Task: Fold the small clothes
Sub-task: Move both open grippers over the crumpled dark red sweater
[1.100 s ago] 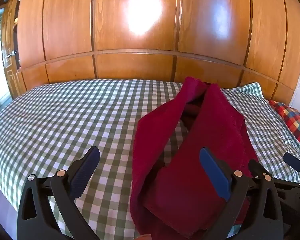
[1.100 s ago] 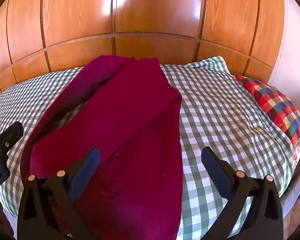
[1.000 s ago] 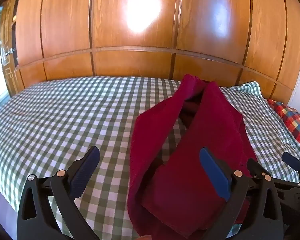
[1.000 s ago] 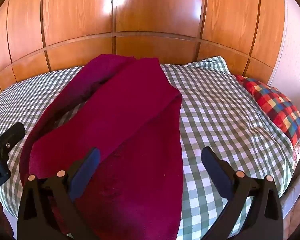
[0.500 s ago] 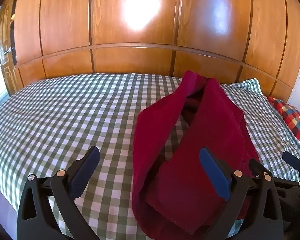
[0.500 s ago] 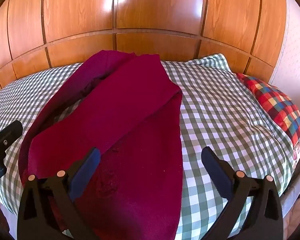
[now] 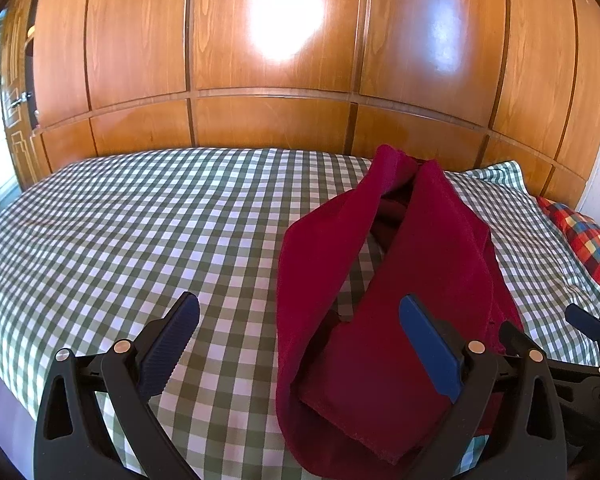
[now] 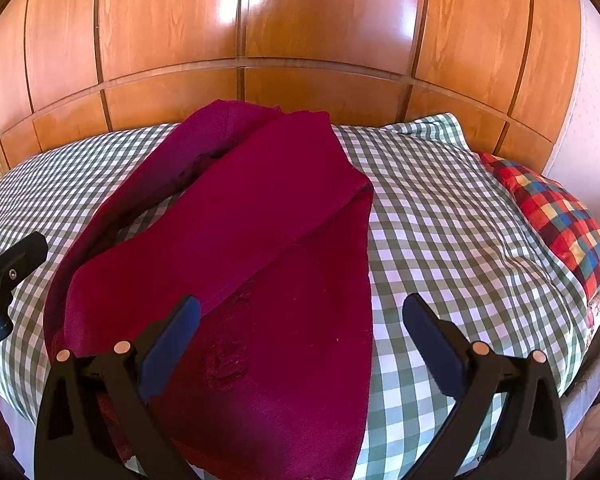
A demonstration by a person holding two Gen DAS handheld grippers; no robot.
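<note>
A dark red garment (image 7: 384, 312) lies on the green-and-white checked bed (image 7: 140, 232), folded lengthwise with a long flap laid over it and a rolled fold along its left side. In the right wrist view the red garment (image 8: 268, 264) runs from the near edge toward the headboard. My left gripper (image 7: 300, 344) is open above the garment's near left part, holding nothing. My right gripper (image 8: 300, 344) is open over the garment's near right part, also holding nothing. The right gripper's tip (image 7: 588, 324) shows at the left wrist view's right edge.
A wooden panelled headboard wall (image 7: 276, 80) rises behind the bed. A red, blue and yellow checked pillow (image 8: 556, 208) lies at the right. The bed's near edge (image 8: 596, 364) drops off at the lower right. Checked sheet spreads wide to the left (image 7: 100, 216).
Both grippers drifted slightly, with the view tilting a little. The garment lies as before and both grippers stay open.
</note>
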